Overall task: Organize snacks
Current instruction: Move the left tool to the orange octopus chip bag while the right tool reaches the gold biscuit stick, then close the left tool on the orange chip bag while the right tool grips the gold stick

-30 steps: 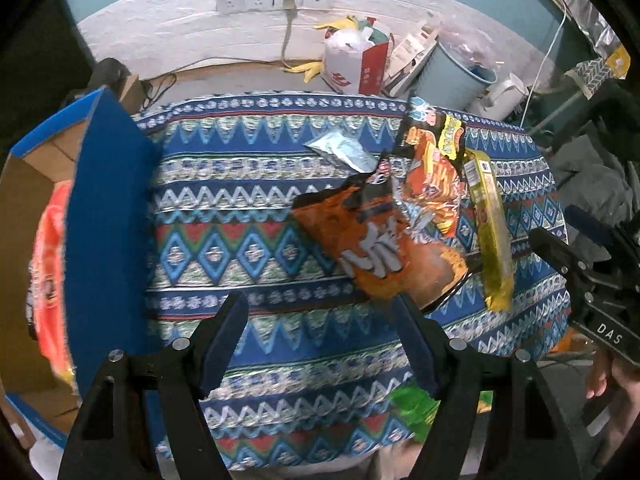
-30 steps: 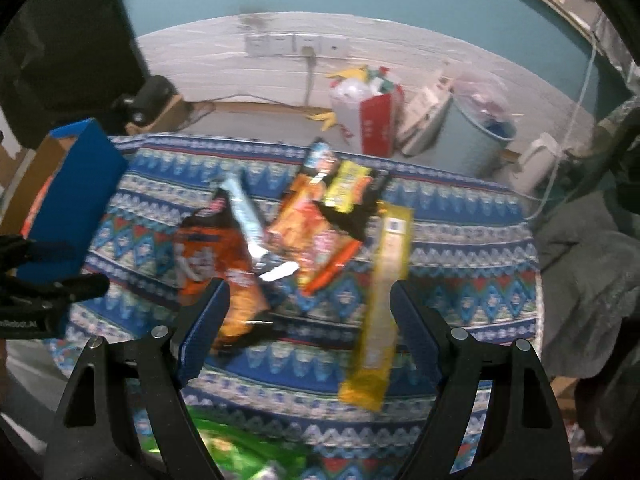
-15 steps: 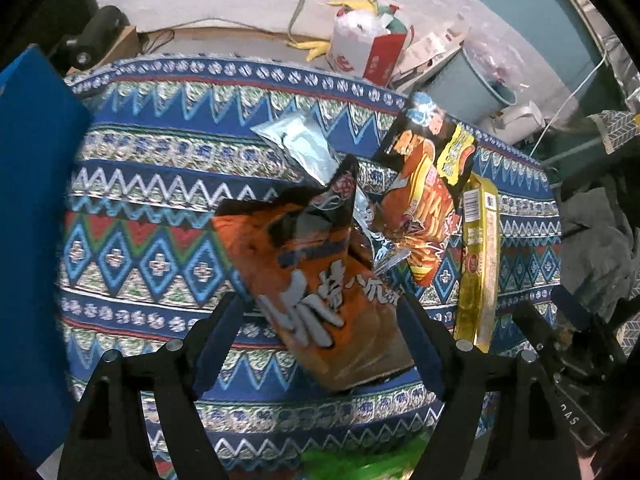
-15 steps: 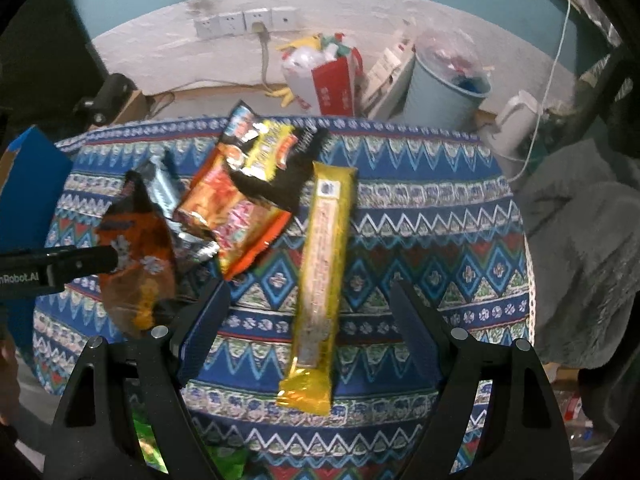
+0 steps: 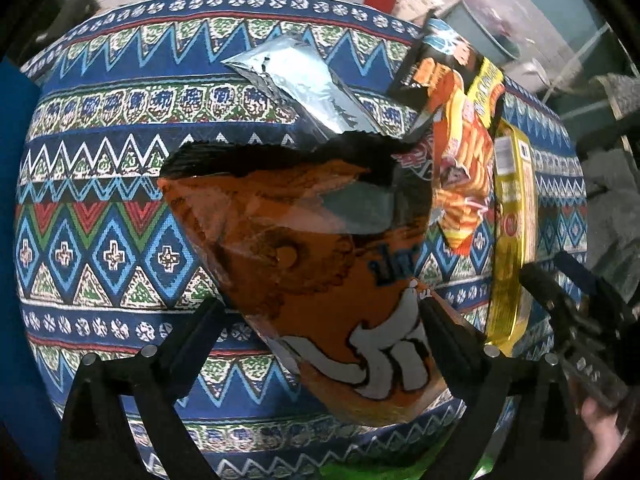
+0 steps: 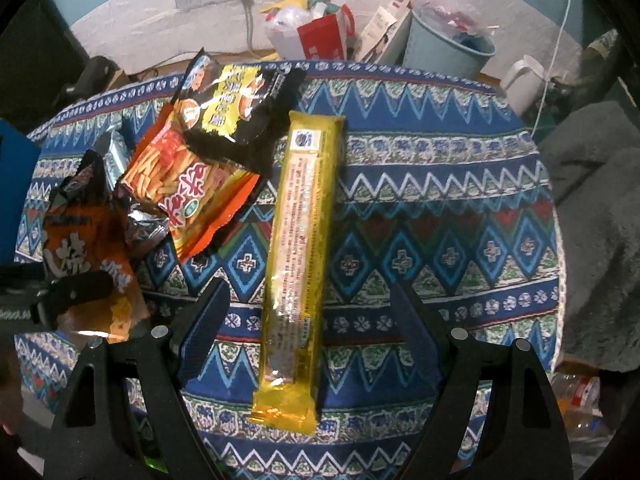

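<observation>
Left wrist view shows the left gripper (image 5: 320, 316) low over the patterned tablecloth (image 5: 104, 184), its two black fingers spread wide on either side of the orange snack bag (image 5: 312, 264), which fills the centre of the frame. The right finger's tip overlaps the bag's edge; whether it touches cannot be told. A silver packet (image 5: 296, 84) lies above the bag, partly tucked under it, and a red-and-orange chip bag (image 5: 460, 136) sits at upper right beside a long yellow packet (image 5: 514, 220). The other gripper reaches in from the right edge, with a bit of hand (image 5: 600, 440) below it.

Right wrist view has the right gripper (image 6: 310, 308) tilted down at the cloth, fingers parted and holding nothing, straddling the lower half of the yellow packet, which lies lengthwise up the middle. The orange bag sits at mid left, under the left gripper's finger.
</observation>
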`<act>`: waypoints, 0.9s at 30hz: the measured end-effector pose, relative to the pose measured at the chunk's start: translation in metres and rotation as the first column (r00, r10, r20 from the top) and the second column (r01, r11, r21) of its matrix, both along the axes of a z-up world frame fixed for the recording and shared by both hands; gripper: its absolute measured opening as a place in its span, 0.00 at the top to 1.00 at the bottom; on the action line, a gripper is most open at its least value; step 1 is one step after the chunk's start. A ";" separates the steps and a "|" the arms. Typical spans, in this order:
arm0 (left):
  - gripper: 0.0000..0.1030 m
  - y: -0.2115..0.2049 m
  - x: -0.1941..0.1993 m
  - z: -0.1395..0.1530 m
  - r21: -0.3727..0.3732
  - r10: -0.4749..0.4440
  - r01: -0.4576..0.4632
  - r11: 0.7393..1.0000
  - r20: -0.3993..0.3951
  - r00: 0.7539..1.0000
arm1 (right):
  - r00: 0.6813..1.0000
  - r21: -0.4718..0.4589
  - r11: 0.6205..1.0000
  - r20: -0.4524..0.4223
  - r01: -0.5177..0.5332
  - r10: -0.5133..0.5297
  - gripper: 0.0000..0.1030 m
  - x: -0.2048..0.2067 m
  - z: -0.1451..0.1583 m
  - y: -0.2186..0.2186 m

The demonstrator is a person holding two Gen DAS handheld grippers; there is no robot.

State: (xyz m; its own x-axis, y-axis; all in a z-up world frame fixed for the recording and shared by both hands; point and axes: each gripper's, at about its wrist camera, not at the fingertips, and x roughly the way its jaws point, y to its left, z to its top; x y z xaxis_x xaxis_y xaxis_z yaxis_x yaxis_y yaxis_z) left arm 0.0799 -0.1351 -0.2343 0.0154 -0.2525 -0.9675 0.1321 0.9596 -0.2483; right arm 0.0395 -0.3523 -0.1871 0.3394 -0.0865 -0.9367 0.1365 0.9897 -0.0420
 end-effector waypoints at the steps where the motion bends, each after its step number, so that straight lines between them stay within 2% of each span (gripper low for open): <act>1: 0.08 0.002 -0.001 0.001 -0.004 -0.014 0.014 1.000 0.006 1.000 | 1.000 0.004 1.000 -0.004 0.000 0.000 0.20 0.001 -0.001 0.000; 2: 0.12 0.003 -0.002 0.003 -0.016 -0.027 0.027 1.000 0.011 1.000 | 1.000 0.011 1.000 -0.010 0.001 -0.001 0.20 0.003 -0.004 0.001; 4: 0.31 0.006 -0.003 0.006 -0.040 -0.049 0.049 0.998 0.009 0.999 | 1.000 0.015 1.000 -0.020 0.002 -0.001 0.20 0.006 -0.010 0.001; 7: 0.43 0.014 -0.007 0.012 -0.026 -0.082 0.082 0.996 0.015 0.997 | 1.000 0.000 1.000 -0.023 0.002 -0.002 0.20 0.010 -0.016 0.001; 9: 0.46 0.016 -0.009 0.016 -0.004 -0.109 0.109 0.994 0.023 0.994 | 1.000 -0.006 1.000 -0.025 0.002 -0.002 0.21 0.014 -0.021 -0.001; 11: 0.46 0.018 -0.011 0.020 0.042 -0.139 0.138 0.990 0.028 0.990 | 1.000 -0.016 1.000 -0.023 -0.003 0.002 0.22 0.017 -0.025 0.000; 13: 0.45 0.021 -0.008 0.022 0.096 -0.160 0.156 0.983 0.038 0.986 | 1.000 -0.023 1.000 -0.020 -0.016 0.015 0.32 0.019 -0.028 0.003; 15: 0.37 0.024 -0.006 0.023 0.127 -0.157 0.150 0.980 0.047 0.986 | 0.999 -0.026 0.999 -0.032 -0.027 0.026 0.54 0.021 -0.033 0.004; 17: 0.31 0.035 0.000 0.023 0.111 -0.123 0.118 0.987 0.043 0.991 | 0.999 -0.049 0.998 -0.037 -0.028 0.026 0.67 0.021 -0.035 0.004; 22: 0.19 0.042 0.003 0.013 0.081 -0.078 0.076 0.994 0.019 0.997 | 0.999 -0.053 0.998 -0.036 -0.042 0.041 0.68 0.018 -0.035 0.006; 26: 0.19 0.041 0.003 0.005 0.077 -0.077 0.076 0.994 0.014 0.997 | 0.999 -0.056 0.998 -0.022 -0.042 0.041 0.56 0.020 -0.037 0.006; 27: 0.19 0.041 0.002 0.005 0.083 -0.079 0.077 0.994 0.020 0.997 | 0.999 -0.059 0.997 -0.017 -0.043 0.042 0.56 0.021 -0.038 0.007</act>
